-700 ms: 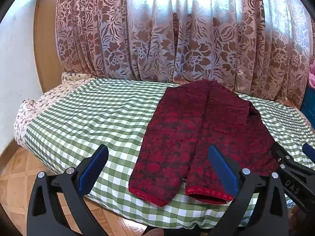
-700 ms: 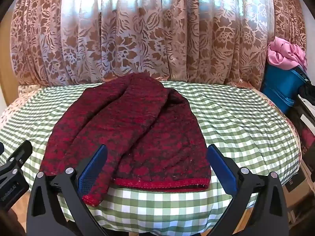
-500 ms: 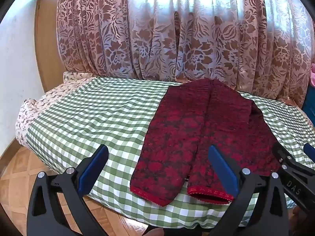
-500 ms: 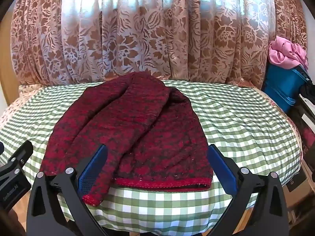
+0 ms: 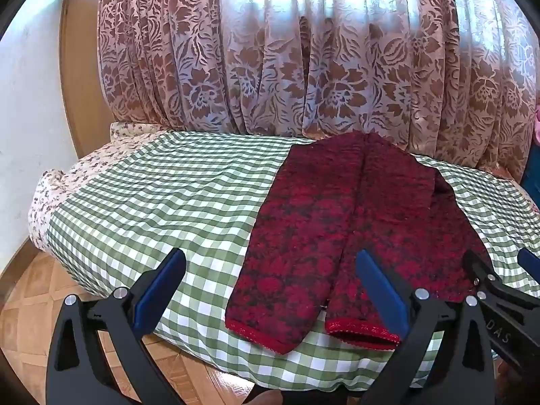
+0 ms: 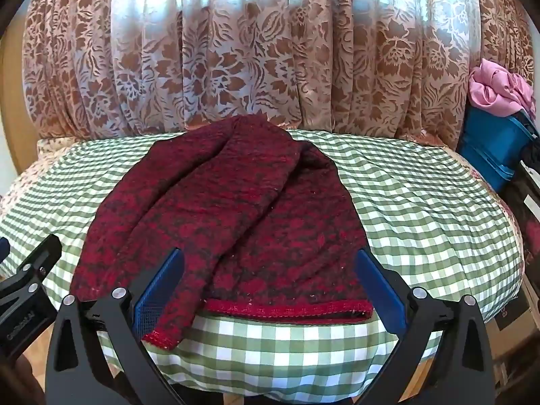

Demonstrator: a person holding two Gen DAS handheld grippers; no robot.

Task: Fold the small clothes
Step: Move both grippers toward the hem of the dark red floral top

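A dark red patterned garment (image 6: 229, 216) lies flat on the green-checked bed cover (image 6: 422, 209), hem toward us. The right tool (image 6: 268, 281) hangs over that near edge, jaws spread wide and empty. Floral curtains (image 6: 236, 50) hang behind, a blue bin (image 6: 489, 148) at right

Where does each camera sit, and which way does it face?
Left wrist view: behind the open left gripper, facing the red garment on the checked bed; the right gripper shows too.
Right wrist view: behind the open right gripper, above the garment's hem.
Both share garment, bed, curtain.
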